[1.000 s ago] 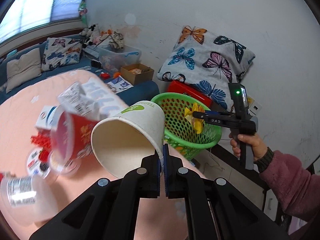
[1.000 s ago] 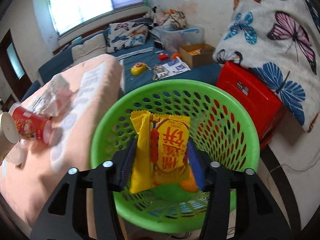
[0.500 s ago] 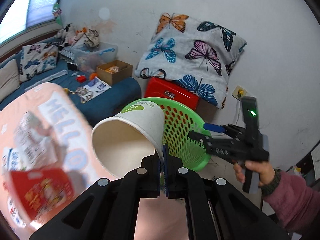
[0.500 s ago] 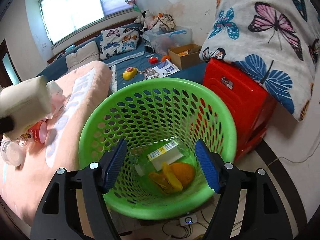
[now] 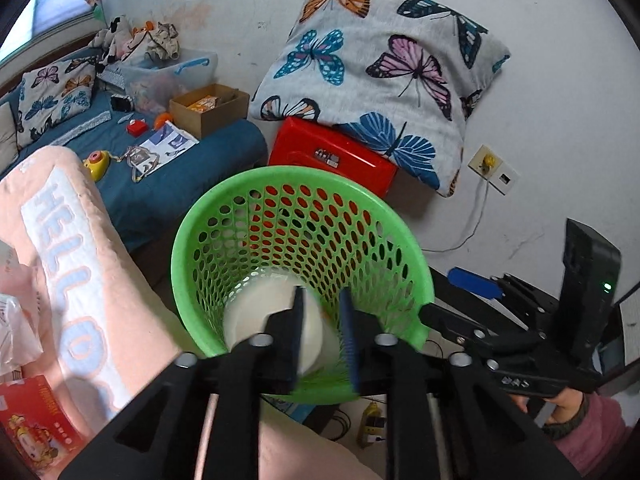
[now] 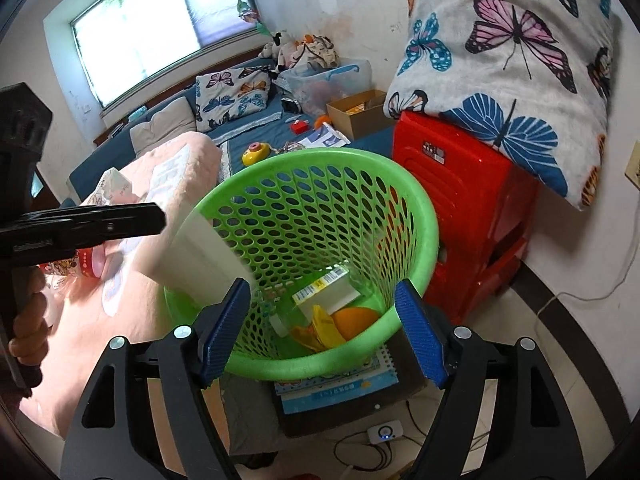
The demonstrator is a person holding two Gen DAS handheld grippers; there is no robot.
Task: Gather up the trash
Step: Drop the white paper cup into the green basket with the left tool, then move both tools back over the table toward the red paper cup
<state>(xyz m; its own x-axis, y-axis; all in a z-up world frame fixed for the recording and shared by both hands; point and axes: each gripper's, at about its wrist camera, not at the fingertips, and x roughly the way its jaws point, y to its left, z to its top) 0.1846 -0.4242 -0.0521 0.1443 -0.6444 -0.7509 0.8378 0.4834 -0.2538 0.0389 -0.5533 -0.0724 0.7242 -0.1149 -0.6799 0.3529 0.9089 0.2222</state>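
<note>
Your left gripper has just been opening, jaws clear of the light, crushable paper cup at the green basket rim; your right gripper gapes empty

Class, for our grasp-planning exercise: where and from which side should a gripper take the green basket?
Probably the rim of the basket, from above, one finger inside, one outside: it stands upright and open, its rim a thin band, its body too wide.

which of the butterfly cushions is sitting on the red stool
The big grey butterfly cushion leaning on the wall rests on the red stool. The smaller butterfly cushion lies far back on the blue sofa, under the window.
</note>
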